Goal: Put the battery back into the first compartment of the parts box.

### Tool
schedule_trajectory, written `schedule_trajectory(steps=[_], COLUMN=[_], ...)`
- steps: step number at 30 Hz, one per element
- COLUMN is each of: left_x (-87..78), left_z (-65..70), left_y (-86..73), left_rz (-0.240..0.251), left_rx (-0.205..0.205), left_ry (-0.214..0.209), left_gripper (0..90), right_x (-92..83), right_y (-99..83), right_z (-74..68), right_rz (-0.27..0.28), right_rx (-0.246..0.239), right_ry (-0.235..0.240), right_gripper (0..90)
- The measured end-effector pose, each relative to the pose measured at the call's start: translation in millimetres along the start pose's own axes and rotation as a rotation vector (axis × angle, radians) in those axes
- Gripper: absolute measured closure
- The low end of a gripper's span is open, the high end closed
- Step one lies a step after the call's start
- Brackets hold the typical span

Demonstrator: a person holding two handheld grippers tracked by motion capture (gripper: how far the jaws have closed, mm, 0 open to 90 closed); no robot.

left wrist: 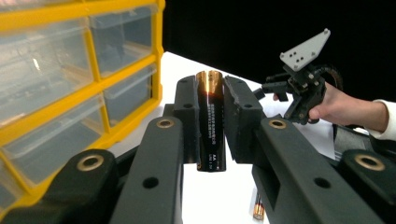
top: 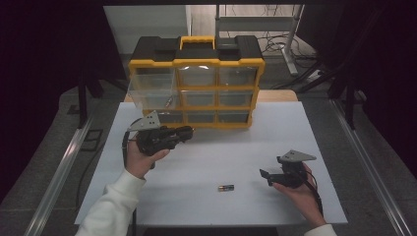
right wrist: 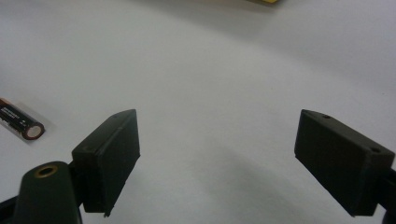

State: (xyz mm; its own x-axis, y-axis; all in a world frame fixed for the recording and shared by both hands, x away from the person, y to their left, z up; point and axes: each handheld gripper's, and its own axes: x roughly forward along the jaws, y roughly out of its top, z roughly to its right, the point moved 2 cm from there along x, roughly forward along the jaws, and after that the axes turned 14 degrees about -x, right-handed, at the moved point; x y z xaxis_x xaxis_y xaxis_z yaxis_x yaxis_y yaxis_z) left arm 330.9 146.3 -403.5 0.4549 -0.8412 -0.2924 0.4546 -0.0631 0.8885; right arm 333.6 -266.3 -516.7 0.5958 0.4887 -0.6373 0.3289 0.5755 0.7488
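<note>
Black and copper battery [left wrist: 211, 122], AA, upright between the pads of my left gripper [left wrist: 211, 116], jaws closed snugly on its sides; in the high view that gripper [top: 186, 132] sits at about ten o'clock on the table, raised off the surface. White tabletop [top: 211, 157], bare matte board. Second battery [top: 226, 187], lying flat at roughly six o'clock, near the front edge, between my two hands and untouched. My right gripper [top: 264, 176], at four o'clock, jaws spread wide with nothing between them; the loose battery [right wrist: 21, 122] lies off to its nine o'clock. Yellow-framed drawer cabinet [top: 196, 81], clear drawers, black top, at twelve o'clock on the far edge.
</note>
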Motion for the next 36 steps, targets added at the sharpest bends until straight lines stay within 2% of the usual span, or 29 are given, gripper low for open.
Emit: schedule_trajectory(steps=[7, 36], left_x=[-9.0, -33.0], left_z=[-1.7, -5.8], left_y=[5.1, 24.2], left_rz=[0.032, 0.114], left_rx=[-0.01, -0.018], left_ry=[0.01, 0.048], left_gripper=[77.0, 77.0], right_x=[0.1, 0.6], right_y=[0.0, 0.1], right_z=[-0.1, 0.0], right_rz=[0.0, 0.0], right_rx=[-0.001, 0.0], right_ry=[0.0, 0.0], right_gripper=[14.3, 14.3])
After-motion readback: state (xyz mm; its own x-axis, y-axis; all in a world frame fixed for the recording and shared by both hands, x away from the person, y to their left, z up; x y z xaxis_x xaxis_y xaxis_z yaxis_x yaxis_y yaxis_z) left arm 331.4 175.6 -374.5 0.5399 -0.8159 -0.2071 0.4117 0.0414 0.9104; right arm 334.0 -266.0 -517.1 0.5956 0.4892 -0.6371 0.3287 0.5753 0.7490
